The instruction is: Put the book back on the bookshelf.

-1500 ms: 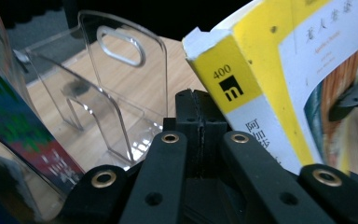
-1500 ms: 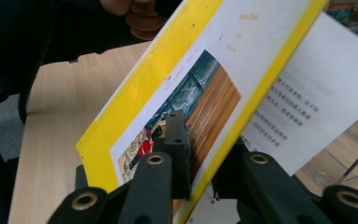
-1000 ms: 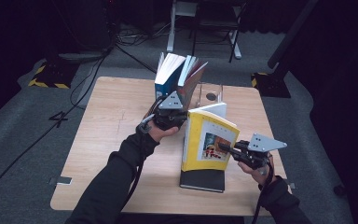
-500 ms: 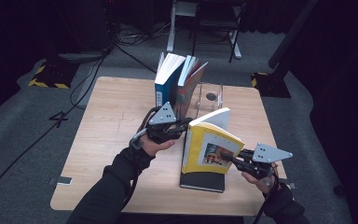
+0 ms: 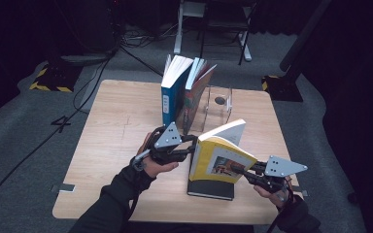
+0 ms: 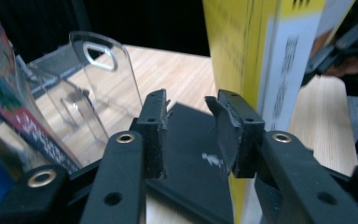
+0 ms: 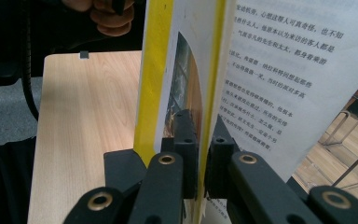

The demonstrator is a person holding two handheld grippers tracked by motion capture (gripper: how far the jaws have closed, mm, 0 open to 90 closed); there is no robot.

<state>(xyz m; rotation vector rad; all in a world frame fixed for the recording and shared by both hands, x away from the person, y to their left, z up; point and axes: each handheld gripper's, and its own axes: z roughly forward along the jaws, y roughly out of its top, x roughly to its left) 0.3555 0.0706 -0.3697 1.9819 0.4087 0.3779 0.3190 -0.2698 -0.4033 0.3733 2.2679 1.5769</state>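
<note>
A yellow book stands on its lower edge on a black book that lies flat near the table's front. My right gripper is shut on the yellow front cover, which it holds a little apart from the printed pages; its tips clamp the cover's edge. My left gripper is at the book's spine side. In the left gripper view it is open and holds nothing, with the yellow book just right of its jaws and the black book below.
A blue book and a red book lean upright at the table's back beside a clear acrylic bookend. Bare wood lies on the table's left half. Stands and cables cover the floor beyond the far edge.
My right gripper has drawn the yellow cover rightward and toward the near edge, so the book opens and leans. My left gripper has moved nearer the person, beside the spine.
</note>
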